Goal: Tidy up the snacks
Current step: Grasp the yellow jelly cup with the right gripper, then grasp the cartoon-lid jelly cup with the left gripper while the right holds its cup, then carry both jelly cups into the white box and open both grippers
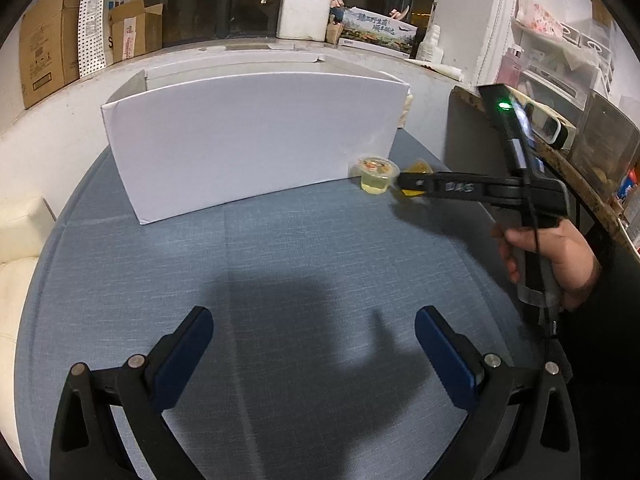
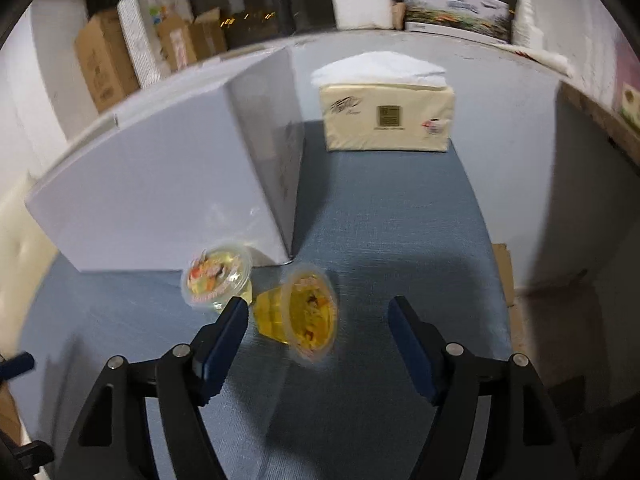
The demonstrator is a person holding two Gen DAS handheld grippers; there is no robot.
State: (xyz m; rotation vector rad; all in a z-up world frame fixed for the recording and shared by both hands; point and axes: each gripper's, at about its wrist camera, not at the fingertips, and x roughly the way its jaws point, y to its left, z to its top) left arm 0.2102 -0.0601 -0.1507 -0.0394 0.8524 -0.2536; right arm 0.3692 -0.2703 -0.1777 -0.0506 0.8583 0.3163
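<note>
Right wrist view shows the right gripper (image 2: 318, 320) with its jaws spread, a yellow jelly cup (image 2: 304, 316) lying on its side between them, touched by neither pad as far as can be seen (the frame is blurred). A paler jelly cup (image 2: 218, 278) stands just beside the white box (image 2: 160, 184) on the blue tablecloth (image 2: 380, 216). The left gripper (image 1: 314, 332) hangs with jaws spread and empty.
</note>
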